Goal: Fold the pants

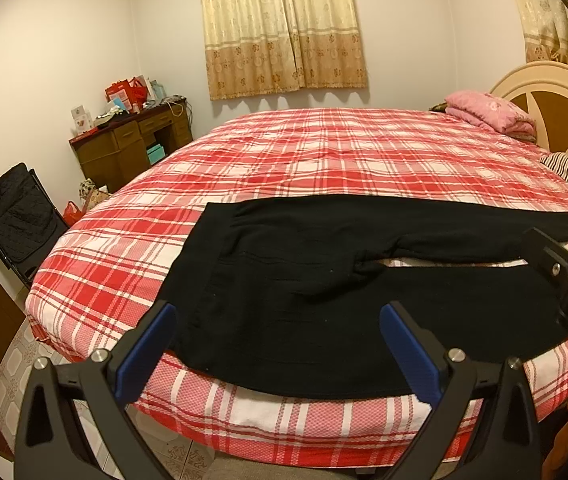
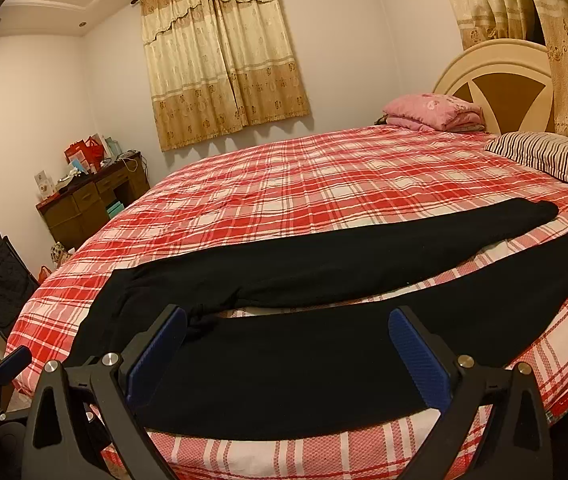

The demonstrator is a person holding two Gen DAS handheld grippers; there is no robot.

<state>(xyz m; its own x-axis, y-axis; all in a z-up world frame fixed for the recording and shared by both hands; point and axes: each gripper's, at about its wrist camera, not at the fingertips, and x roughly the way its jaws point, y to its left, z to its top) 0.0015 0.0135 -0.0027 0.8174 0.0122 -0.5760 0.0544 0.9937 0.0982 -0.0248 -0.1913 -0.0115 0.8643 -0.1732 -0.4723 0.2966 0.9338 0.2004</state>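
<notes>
The black pants (image 1: 304, 280) are lying flat along the near edge of the plaid bed (image 1: 324, 152), legs slightly parted. The left gripper (image 1: 278, 344) and right gripper (image 2: 288, 356) are hovering with jaws wide, holding nothing. Better to be pinching waistband and cuff together, keeping the near leg's edges aligned.

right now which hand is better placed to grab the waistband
Left. The left gripper, fingers open, hangs over the waistband end of the black pants. The right gripper, also open, faces the near leg, further from the waist.
</notes>
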